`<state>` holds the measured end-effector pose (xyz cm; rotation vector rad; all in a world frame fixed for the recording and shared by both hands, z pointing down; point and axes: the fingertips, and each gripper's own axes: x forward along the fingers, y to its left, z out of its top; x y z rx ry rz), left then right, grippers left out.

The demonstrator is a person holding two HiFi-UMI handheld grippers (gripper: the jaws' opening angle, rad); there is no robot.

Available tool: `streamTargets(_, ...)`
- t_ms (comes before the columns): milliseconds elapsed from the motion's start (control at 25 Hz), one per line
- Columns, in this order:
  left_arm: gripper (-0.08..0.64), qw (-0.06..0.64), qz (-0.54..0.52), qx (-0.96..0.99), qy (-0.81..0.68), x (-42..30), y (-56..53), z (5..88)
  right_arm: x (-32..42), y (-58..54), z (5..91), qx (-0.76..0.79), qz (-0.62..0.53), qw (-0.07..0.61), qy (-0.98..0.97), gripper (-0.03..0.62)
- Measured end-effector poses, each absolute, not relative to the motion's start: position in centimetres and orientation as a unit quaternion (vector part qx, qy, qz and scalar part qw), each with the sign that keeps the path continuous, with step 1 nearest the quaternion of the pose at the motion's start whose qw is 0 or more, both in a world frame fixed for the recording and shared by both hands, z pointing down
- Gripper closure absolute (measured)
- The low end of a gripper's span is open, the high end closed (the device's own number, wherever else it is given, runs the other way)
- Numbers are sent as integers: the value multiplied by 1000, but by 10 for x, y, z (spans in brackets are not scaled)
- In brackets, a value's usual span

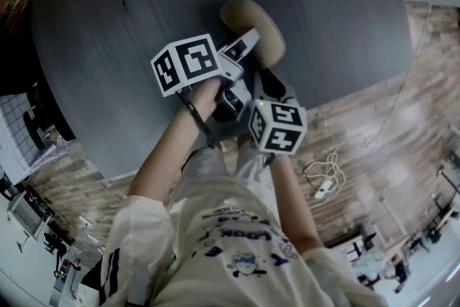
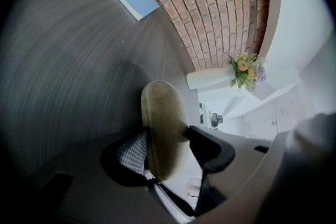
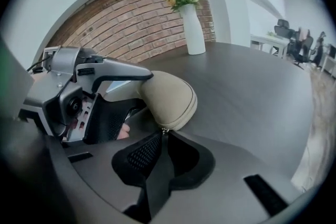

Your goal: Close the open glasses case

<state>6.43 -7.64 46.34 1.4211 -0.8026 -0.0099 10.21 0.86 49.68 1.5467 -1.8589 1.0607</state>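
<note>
Beige fabric covers the oval, hard-shelled glasses case (image 3: 168, 96). It sits on the dark grey wood-grain table (image 1: 345, 25), close to the table's near edge and just ahead of your hands. I can't tell whether its underside rests fully on the top or is lifted a little.

Your left gripper (image 2: 169, 148) has the case clamped across its thickness, one textured pad on each broad face, with the jaws standing wide because the case fills them. Your right gripper (image 3: 163, 145) has its jaws drawn almost together at the case's nearest end. The small metal zip pull (image 3: 164, 130) sits right at their tips, and they look pinched on it.

As for progress, I'd say the main part is done. The two halves lie together, and I see no gap or interior from any view, only a dark seam running round the rim. What seems to be left is the zip. I can't see how much of it is already drawn, because the seam curves out of sight behind the shell and the left gripper. If it is still undone, you'll need to draw the pull round the rim while your left gripper holds the shell steady.

The case looks smooth, rounded and domed, with no visible dents.
</note>
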Motion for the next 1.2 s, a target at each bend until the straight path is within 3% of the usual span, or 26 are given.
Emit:
streamTargets(440,319,675,3,643,-363,65,-77,464,105,9,499,577,416,253,-655,589)
streamTargets(1200,299,664,51,656,-356,69,-81,470,139,7,494,591,378,267,-661,591)
